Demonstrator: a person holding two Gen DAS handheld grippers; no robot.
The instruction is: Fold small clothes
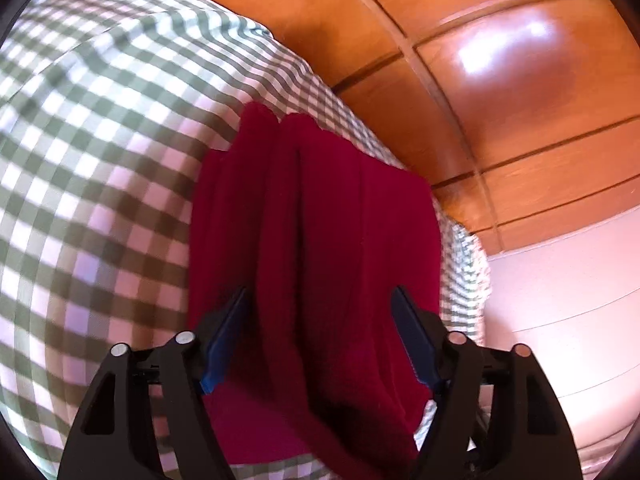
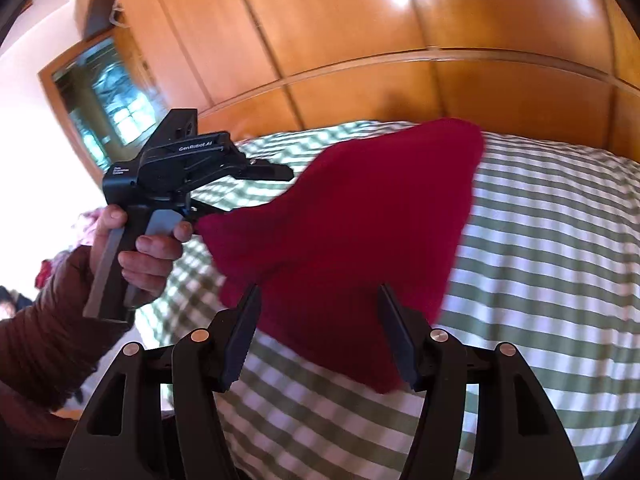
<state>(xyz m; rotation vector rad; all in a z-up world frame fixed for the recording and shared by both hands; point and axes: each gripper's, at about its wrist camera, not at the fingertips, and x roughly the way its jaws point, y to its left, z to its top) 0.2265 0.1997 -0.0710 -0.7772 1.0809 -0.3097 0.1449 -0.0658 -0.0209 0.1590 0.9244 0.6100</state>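
Wooden panelling (image 2: 360, 40) fills the upper half of the right wrist view and the upper right of the left wrist view. Below it, a bed covered with a green-and-white checked sheet (image 2: 540, 240) takes up the lower right of the right wrist view and the whole left side of the left wrist view. A red garment (image 2: 352, 220) lies on the sheet at the centre of both views, bunched into lengthwise folds; one corner reaches toward the upper right of the right wrist view and another points left toward the left tongs (image 2: 240, 196).

The person's sleeve (image 2: 36, 340) and left hand (image 2: 136, 252) appear at the lower left of the right wrist view, the hand gripping the tool's handle. The left tongs stand open, the red cloth lying between their blue-faced fingers (image 1: 224, 344) without being pinched. The right tongs (image 2: 320, 336), at the bottom centre of their own view, are likewise parted, with the garment's near edge between the fingers and neither pad pressing it.
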